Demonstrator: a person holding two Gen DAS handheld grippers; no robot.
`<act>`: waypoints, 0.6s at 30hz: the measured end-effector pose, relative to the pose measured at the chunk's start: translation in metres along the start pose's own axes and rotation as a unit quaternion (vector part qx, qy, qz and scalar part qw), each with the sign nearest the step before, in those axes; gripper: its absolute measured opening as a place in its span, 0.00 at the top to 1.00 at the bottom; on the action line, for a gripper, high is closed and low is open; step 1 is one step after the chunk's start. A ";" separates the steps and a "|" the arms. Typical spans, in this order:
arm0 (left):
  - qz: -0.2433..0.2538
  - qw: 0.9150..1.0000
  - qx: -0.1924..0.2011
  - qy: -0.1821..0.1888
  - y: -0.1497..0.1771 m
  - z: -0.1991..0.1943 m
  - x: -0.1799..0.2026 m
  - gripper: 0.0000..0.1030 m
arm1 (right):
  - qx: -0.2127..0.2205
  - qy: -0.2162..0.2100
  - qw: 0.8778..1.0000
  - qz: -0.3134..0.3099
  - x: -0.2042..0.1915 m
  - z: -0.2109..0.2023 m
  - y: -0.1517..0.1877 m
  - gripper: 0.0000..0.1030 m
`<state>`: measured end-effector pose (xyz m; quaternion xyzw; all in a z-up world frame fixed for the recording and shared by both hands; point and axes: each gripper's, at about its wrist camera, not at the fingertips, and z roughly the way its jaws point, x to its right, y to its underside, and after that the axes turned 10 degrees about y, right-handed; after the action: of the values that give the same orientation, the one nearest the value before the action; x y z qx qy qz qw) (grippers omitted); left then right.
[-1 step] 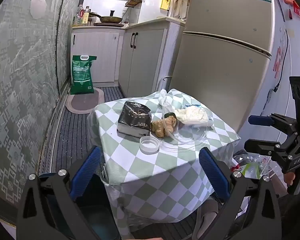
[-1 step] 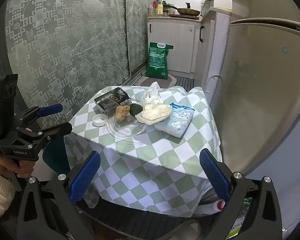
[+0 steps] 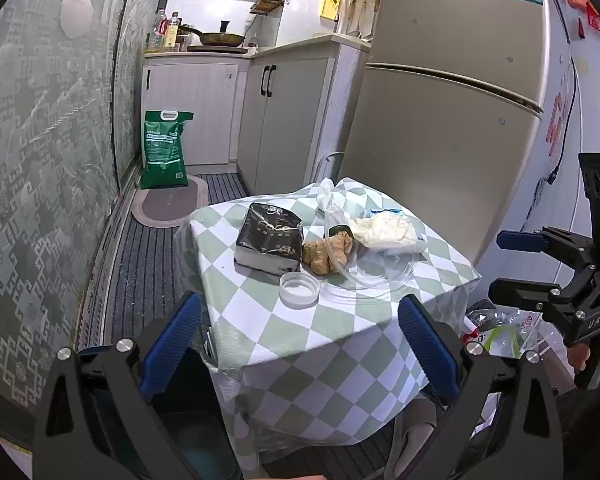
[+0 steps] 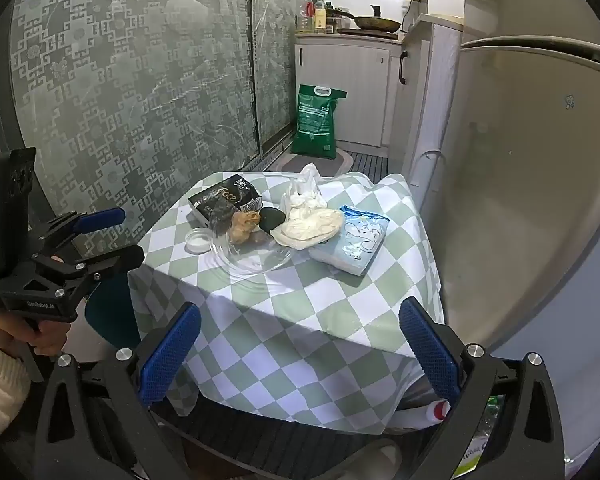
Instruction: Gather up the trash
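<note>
Left wrist: left gripper (image 3: 300, 344) fingers spread; right gripper (image 4: 300, 344) likewise.

A matt green-and-white checked cloth (image 4: 300, 292) covers the surface. On it lie a glossy black plastic packet (image 3: 270, 236), a clear shiny plastic plate (image 4: 256, 258), a small white plastic lid (image 3: 299, 289), crumpled white paper tissue (image 4: 306, 192) and a pale blue plastic pack (image 4: 354, 244). The beige fridge (image 3: 440, 120) looks smooth, faintly glossy.

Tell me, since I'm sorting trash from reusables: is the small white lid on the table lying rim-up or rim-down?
Rim-up. The white lid lies flat on the checkered tablecloth, its raised rim and hollow inside showing.
</note>
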<state>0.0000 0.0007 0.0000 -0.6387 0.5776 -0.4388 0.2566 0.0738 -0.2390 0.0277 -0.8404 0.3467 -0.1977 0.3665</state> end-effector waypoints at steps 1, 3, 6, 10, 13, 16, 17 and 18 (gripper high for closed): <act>-0.001 1.000 -0.002 0.001 0.000 0.000 0.000 0.03 | -0.002 -0.002 1.000 0.001 0.000 0.000 0.000 0.03; 0.000 1.000 0.000 0.003 0.000 0.000 -0.001 0.03 | -0.004 -0.002 1.000 0.001 0.000 0.000 0.000 0.03; -0.002 1.000 -0.001 0.002 -0.001 0.000 -0.006 0.03 | -0.002 -0.004 1.000 0.002 0.000 0.000 0.000 0.03; -0.002 1.000 0.000 0.001 0.000 -0.006 -0.007 0.03 | 0.000 -0.005 1.000 0.001 0.000 0.000 0.000 0.03; 0.004 1.000 -0.002 0.000 -0.001 -0.006 -0.005 0.03 | -0.002 -0.005 1.000 0.002 0.001 0.000 0.000 0.03; 0.010 1.000 -0.003 -0.005 0.000 -0.002 -0.002 0.03 | -0.001 -0.004 1.000 0.002 0.001 -0.001 -0.001 0.03; 0.010 1.000 -0.003 -0.004 -0.001 -0.001 -0.002 0.03 | 0.000 -0.004 1.000 0.003 0.001 -0.001 -0.001 0.03; 0.011 1.000 -0.002 -0.005 -0.001 -0.001 -0.001 0.03 | -0.001 -0.005 1.000 0.003 0.001 -0.002 -0.001 0.03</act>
<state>-0.0007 0.0024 0.0012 -0.6353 0.5841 -0.4315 0.2628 0.0739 -0.2402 0.0293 -0.8407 0.3476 -0.1917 0.3684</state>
